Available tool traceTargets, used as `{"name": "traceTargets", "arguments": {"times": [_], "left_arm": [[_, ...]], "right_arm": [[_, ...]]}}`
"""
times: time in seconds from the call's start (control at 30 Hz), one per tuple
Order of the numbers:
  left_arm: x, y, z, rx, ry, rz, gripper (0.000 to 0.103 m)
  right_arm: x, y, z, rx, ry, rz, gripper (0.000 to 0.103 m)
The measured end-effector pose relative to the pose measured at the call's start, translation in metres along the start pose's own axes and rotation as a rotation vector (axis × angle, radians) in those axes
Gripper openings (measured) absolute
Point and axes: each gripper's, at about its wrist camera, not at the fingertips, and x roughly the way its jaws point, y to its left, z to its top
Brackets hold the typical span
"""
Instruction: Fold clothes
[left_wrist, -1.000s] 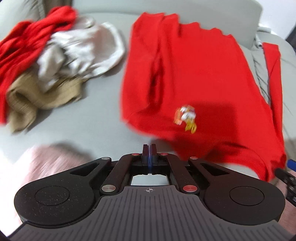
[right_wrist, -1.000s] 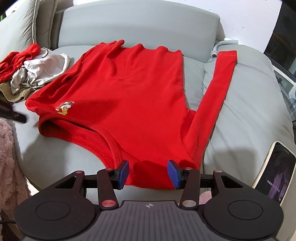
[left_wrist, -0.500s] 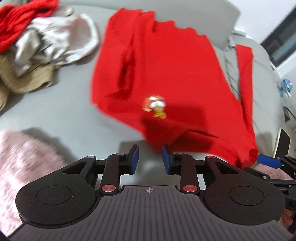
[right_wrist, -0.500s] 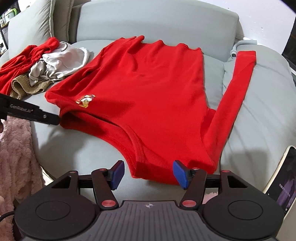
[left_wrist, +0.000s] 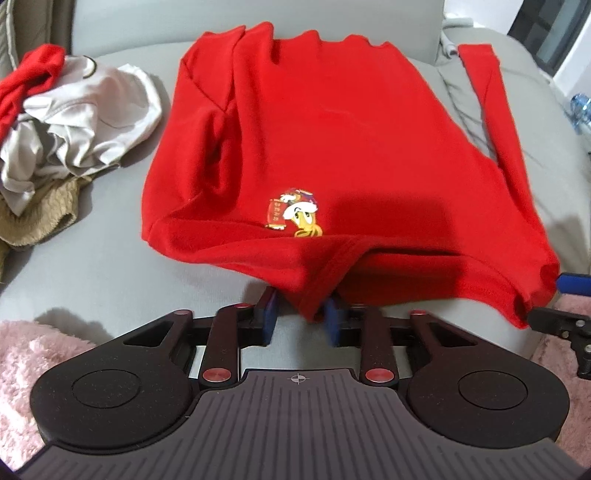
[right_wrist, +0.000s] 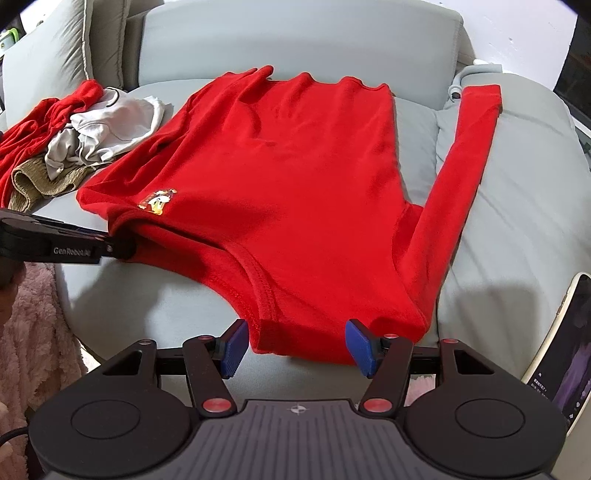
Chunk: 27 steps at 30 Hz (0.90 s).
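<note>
Tongs of both units stand open: left tongs (left_wrist: 300, 318) straddle the collar of the red long-sleeved shirt (left_wrist: 332, 147); right tongs (right_wrist: 295, 349) flank its shoulder edge on the grey sofa (right_wrist: 517, 221).

The side of the left gripper (right_wrist: 122, 247), seen in the right wrist view at the sofa's (right_wrist: 155, 295) front left edge, carries white lettering that reads roughly "GenRobot.AI", its last characters blurred. The red shirt (left_wrist: 332, 147) bears a small cartoon-duck emblem (left_wrist: 295, 213) holding a red scroll with gold characters too small to read. The phone (right_wrist: 565, 339) at the sofa's front right edge shows lines of small white text on its lit screen, likewise illegible.
</note>
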Motion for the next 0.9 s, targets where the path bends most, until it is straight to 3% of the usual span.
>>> {"name": "traceTargets", "arguments": {"times": [0.13,0.23,0.37,0.43,0.5,0.63,0.77,0.8,0.87,0.9], "left_arm": [[-0.015,-0.013,0.002,0.014,0.045,0.08,0.002],[-0.032,-0.014,0.004,-0.033,0.101,0.094,0.002],[-0.049,-0.022,0.002,-0.007,0.14,0.096,0.003],[-0.032,-0.016,-0.002,-0.008,0.223,0.096,0.012],[-0.03,-0.009,-0.006,-0.019,0.244,0.089,0.031],[-0.045,0.003,-0.015,0.003,0.225,0.106,0.037],[-0.07,0.033,-0.016,-0.071,0.132,0.107,0.036],[-0.073,0.039,-0.014,-0.091,0.104,0.108,0.034],[-0.076,0.045,-0.009,-0.121,0.06,0.098,0.031],[-0.076,0.045,-0.006,-0.125,0.047,0.088,0.023]], "right_arm": [[-0.002,0.005,0.0,-0.004,-0.007,-0.007,0.058],[-0.003,0.002,0.0,0.006,-0.013,-0.004,0.058],[0.0,0.002,0.001,0.008,-0.004,0.0,0.058],[0.001,0.002,0.002,0.012,-0.001,0.0,0.058],[0.002,0.003,0.004,0.016,0.002,0.001,0.059],[0.005,0.004,0.008,0.024,0.009,0.001,0.061],[0.008,0.005,0.011,0.032,0.015,0.002,0.061],[0.008,0.005,0.012,0.034,0.017,0.002,0.057],[0.01,0.005,0.014,0.038,0.02,0.003,0.037],[0.01,0.006,0.014,0.04,0.021,0.003,0.026]]}}
